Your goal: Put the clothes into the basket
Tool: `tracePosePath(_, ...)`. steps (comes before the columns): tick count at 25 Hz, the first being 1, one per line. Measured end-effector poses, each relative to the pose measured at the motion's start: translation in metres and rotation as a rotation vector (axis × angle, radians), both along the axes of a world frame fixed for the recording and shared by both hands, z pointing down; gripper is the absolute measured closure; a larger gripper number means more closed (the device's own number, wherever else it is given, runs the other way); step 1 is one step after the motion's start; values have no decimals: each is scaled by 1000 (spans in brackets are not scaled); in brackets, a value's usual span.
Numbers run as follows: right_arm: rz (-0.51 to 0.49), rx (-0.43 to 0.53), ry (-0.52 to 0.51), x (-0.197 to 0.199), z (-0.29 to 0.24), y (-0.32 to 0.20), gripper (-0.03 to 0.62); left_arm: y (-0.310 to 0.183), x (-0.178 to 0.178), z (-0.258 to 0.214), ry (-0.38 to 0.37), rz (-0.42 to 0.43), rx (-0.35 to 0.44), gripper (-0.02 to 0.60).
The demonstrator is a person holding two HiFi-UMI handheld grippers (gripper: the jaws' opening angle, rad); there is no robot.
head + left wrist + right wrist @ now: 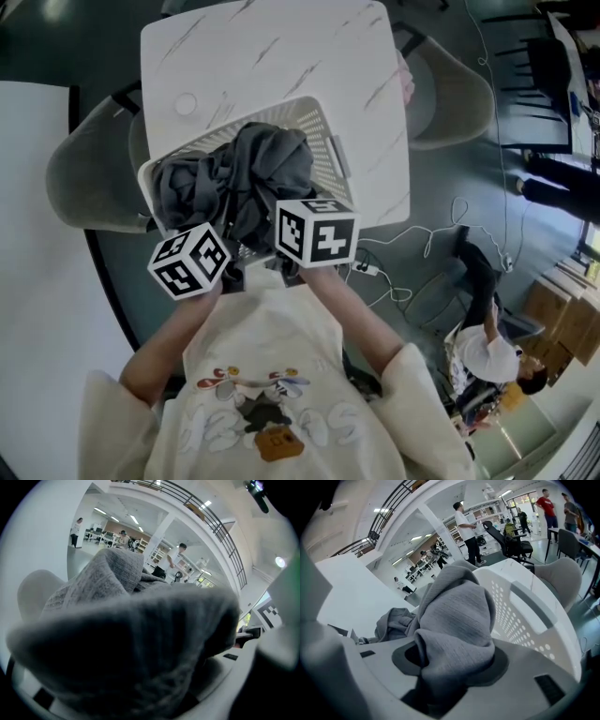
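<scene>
The white plastic laundry basket (323,127), with small holes in its walls, stands on the near edge of the square white bench with a grey marble pattern (281,56). The dark grey knitted garment (253,164) lies heaped inside the basket and rises above its rim, and its near part hangs over the near wall towards the person. Both grippers meet this near part side by side. The jaws of the right gripper (281,246) are clamped on a fold of the garment: in the right gripper view the cloth is squeezed between the dark pads (499,665) and stands up from them in a thick bunch, with the basket wall just behind it. The jaws of the left gripper (223,267) are also closed on the garment; in the left gripper view the cloth lies over them and fills almost the whole picture. A small white round disc (186,103) rests on the bench beside the basket. Pale grey shell chairs (84,178) stand at the left and right of the bench.
</scene>
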State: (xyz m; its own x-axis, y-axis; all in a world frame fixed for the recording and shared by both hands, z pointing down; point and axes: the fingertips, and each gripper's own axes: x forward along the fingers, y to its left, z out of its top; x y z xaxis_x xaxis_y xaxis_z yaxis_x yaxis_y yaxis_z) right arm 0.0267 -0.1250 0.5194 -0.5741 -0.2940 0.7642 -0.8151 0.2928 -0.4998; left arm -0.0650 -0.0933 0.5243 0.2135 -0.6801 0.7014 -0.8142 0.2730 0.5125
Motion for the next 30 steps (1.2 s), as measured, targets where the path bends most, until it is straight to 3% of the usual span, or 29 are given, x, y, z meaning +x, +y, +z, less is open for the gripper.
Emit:
tracePosePath(5, -3, -24, 22, -2, 8, -8, 385, -5, -1, 12, 14, -15, -27, 376)
tracePosePath(9, 28, -97, 20, -2, 23, -10, 385, -6, -2, 25, 5, -15, -64, 376)
tracePosePath(17, 5, -141, 84, -5, 54, -11, 384, -2, -6, 58, 30, -59, -149, 376)
tracePosePath(30, 5, -181, 126, -3, 90, -13, 384, -3, -3, 93, 18, -72, -218, 376)
